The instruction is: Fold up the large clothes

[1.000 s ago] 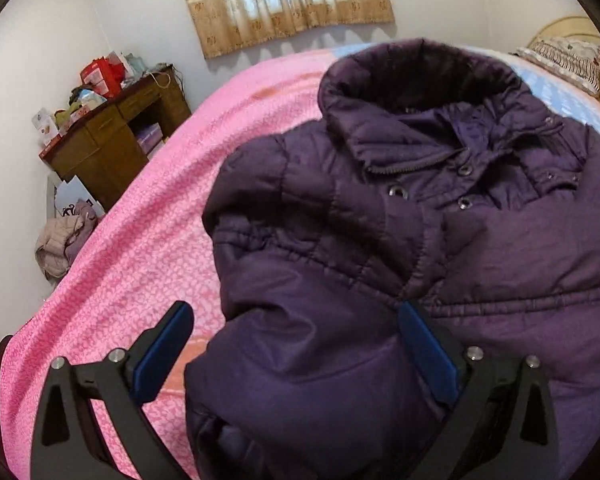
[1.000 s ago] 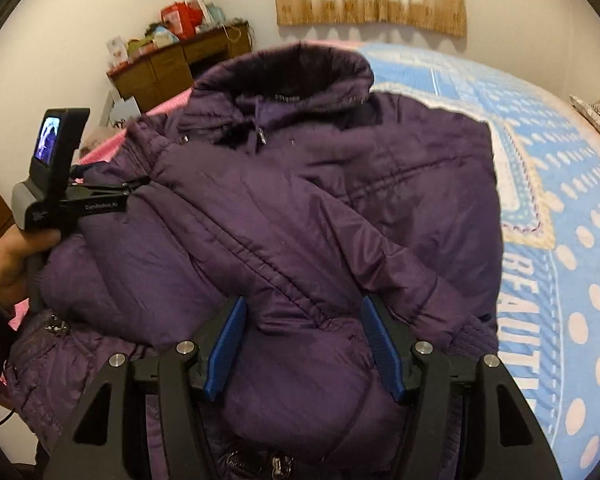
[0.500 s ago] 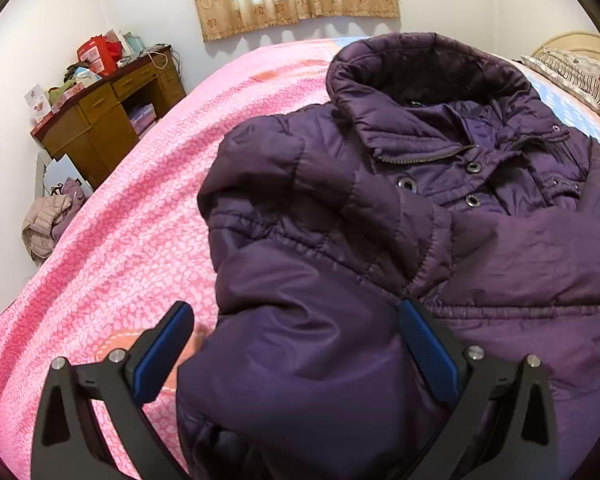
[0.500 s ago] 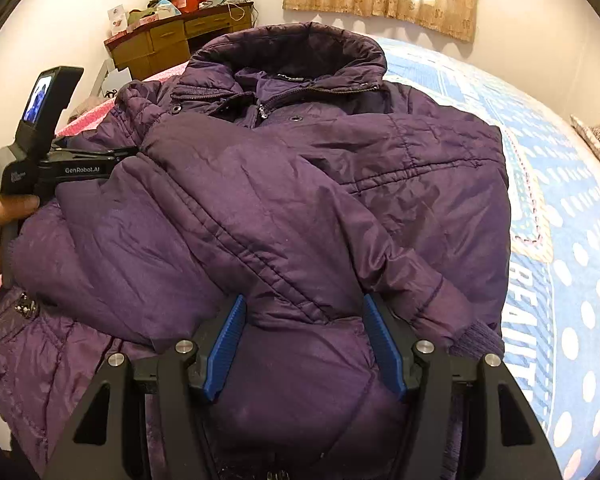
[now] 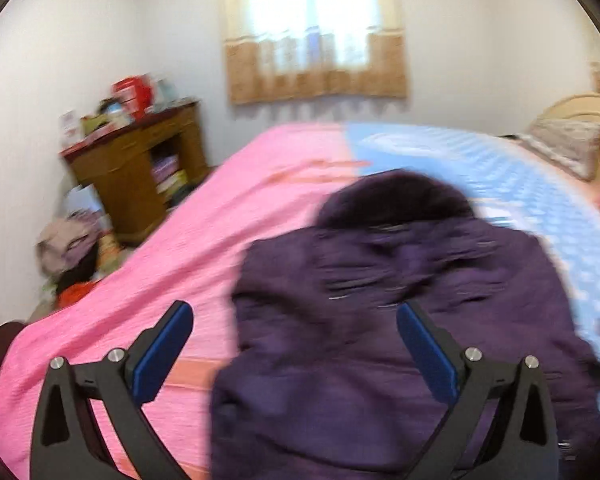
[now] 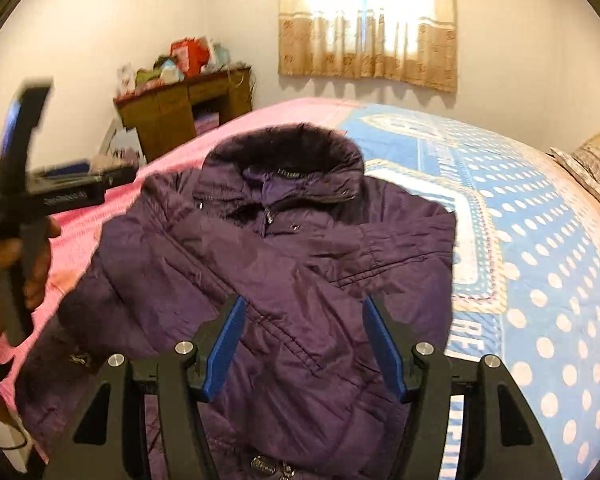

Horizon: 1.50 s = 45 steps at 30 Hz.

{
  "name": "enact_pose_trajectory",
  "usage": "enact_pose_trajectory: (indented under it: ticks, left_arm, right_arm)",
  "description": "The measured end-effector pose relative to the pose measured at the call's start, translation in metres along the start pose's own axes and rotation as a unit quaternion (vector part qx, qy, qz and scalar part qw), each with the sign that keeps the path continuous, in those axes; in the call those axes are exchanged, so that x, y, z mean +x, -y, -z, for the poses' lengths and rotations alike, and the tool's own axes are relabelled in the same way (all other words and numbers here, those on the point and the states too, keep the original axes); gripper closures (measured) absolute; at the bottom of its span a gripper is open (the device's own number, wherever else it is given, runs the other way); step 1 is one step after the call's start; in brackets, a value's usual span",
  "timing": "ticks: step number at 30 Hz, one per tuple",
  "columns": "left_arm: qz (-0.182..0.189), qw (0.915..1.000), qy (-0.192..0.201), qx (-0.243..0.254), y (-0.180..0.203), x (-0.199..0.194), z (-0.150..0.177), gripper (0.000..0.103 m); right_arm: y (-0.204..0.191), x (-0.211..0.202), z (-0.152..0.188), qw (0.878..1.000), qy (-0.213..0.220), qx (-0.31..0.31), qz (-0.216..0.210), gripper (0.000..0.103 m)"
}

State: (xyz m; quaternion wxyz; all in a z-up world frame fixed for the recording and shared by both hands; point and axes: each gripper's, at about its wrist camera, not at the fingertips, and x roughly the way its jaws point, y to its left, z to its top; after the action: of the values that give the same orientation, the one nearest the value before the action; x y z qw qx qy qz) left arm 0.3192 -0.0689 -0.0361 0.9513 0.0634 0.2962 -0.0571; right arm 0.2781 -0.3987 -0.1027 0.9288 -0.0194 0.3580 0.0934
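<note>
A dark purple padded jacket (image 6: 300, 276) lies on the bed, collar at the far end, both sleeves folded across its front. It also shows blurred in the left wrist view (image 5: 380, 320). My left gripper (image 5: 294, 340) is open and empty, above the jacket's left edge. It also shows at the left of the right wrist view (image 6: 64, 192), held by a hand. My right gripper (image 6: 302, 340) is open and empty, raised over the jacket's lower middle.
The bed has a pink cover (image 5: 204, 248) on the left and a blue dotted cover (image 6: 540, 264) on the right. A wooden desk (image 5: 140, 172) with clutter stands by the far left wall. A pillow (image 5: 568, 148) lies at the far right. A curtained window (image 6: 368, 20) is behind.
Both grippers have lifted up and back from the jacket, so more of the room shows. The right gripper's jaws have come off the jacket's fabric. The left view is motion-blurred.
</note>
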Motion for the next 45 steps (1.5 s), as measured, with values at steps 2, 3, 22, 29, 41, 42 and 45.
enact_pose_trajectory:
  ticks: [2, 3, 22, 29, 41, 42, 45]
  left_arm:
    - [0.037, 0.9989, -0.017, 0.022, 0.026, 0.002, 0.004, 0.000]
    - [0.049, 0.9980, -0.027, 0.027, 0.036, 0.006, 0.009, 0.000]
    - [0.015, 0.9883, -0.149, 0.028, 0.067, 0.098, 0.051, 0.000]
    - [0.015, 0.9888, -0.146, 0.025, 0.064, 0.096, 0.053, 0.000]
    - [0.017, 0.9885, -0.149, 0.021, 0.064, 0.096, 0.054, 0.000]
    - [0.017, 0.9885, -0.149, 0.021, 0.064, 0.096, 0.054, 0.000]
    - [0.017, 0.9884, -0.149, 0.020, 0.064, 0.097, 0.053, 0.000]
  right_arm:
    - [0.007, 0.014, 0.007, 0.999, -0.018, 0.026, -0.010, 0.041]
    - [0.011, 0.022, 0.010, 0.999, -0.024, 0.035, -0.005, 0.041]
    - [0.001, 0.062, 0.032, 0.996, -0.079, -0.010, 0.040, 0.040]
    - [0.000, 0.064, 0.032, 0.996, -0.082, -0.014, 0.043, 0.040]
    - [0.000, 0.064, 0.032, 0.995, -0.082, -0.016, 0.046, 0.040]
    - [0.000, 0.064, 0.032, 0.995, -0.082, -0.016, 0.046, 0.040]
    - [-0.001, 0.065, 0.032, 0.995, -0.082, -0.016, 0.047, 0.040]
